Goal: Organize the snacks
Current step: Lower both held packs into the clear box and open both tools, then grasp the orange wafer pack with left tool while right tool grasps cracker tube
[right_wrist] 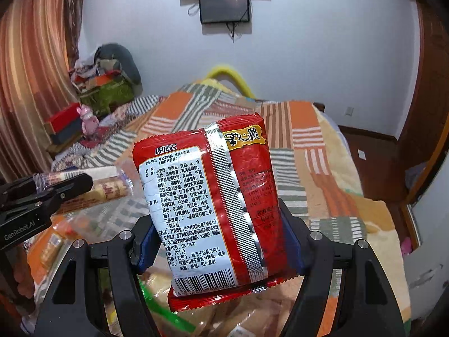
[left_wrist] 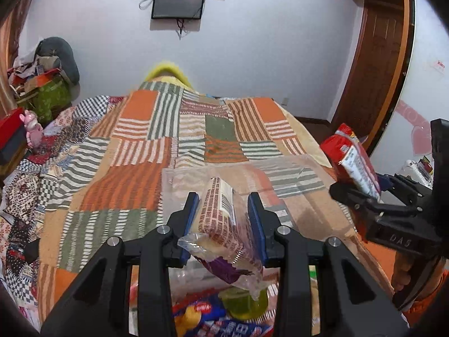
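Observation:
My left gripper (left_wrist: 224, 210) is shut on a clear-wrapped biscuit roll (left_wrist: 221, 219) with red print, held above the bed. It also shows at the left of the right wrist view (right_wrist: 95, 185). My right gripper (right_wrist: 221, 236) is shut on a red noodle snack packet (right_wrist: 207, 199), held upright with its printed back towards the camera. That packet also shows at the right of the left wrist view (left_wrist: 350, 157), beside the left gripper. A heap of other snack packets (left_wrist: 221, 320) lies below both grippers.
A patchwork quilt (left_wrist: 157, 146) covers the bed ahead. A clear plastic bag (left_wrist: 280, 171) lies on it just beyond the left gripper. Boxes and a pink toy (left_wrist: 31, 126) sit at the far left. A wooden door (left_wrist: 376, 56) stands at the right.

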A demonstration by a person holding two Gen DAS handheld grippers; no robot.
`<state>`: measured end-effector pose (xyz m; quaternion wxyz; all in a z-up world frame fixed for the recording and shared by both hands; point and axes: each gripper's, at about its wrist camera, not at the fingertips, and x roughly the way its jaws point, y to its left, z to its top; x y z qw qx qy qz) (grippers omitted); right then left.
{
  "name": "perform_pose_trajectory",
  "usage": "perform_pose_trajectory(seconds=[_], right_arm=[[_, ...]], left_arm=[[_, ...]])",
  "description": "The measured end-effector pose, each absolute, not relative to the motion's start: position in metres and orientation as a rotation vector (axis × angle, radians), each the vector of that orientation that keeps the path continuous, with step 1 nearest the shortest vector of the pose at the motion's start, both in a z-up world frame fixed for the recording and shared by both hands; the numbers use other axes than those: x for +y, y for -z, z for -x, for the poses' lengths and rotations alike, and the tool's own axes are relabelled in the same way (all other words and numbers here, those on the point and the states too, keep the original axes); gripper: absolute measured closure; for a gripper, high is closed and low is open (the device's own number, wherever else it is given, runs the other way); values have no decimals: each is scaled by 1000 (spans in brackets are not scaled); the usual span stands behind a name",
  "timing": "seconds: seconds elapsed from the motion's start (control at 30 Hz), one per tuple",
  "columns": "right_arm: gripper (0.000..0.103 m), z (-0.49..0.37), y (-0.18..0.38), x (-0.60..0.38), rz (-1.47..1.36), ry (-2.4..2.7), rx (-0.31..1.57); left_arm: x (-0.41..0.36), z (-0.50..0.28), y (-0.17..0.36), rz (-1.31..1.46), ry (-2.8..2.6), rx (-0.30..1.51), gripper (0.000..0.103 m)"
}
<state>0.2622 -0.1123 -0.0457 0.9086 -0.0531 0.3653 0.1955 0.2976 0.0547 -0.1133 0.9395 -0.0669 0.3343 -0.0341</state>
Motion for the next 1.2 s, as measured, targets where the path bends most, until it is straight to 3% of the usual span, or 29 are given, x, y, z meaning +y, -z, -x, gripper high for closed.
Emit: perform_pose_trajectory(seconds=[0.4, 0.5, 0.63, 1.2], right_arm=[[34, -281, 66, -104, 143, -422, 872], [29, -279, 63, -107, 149, -417, 866], [25, -274, 53, -114, 132, -423, 852], [25, -221, 15, -142, 113, -396, 803]], left_arm=[[44, -331, 151, 83, 89, 790, 67], [45, -333, 154, 82, 85, 803, 62], [47, -322, 144, 71, 87, 768, 44], [95, -238, 110, 51, -11, 741, 38]])
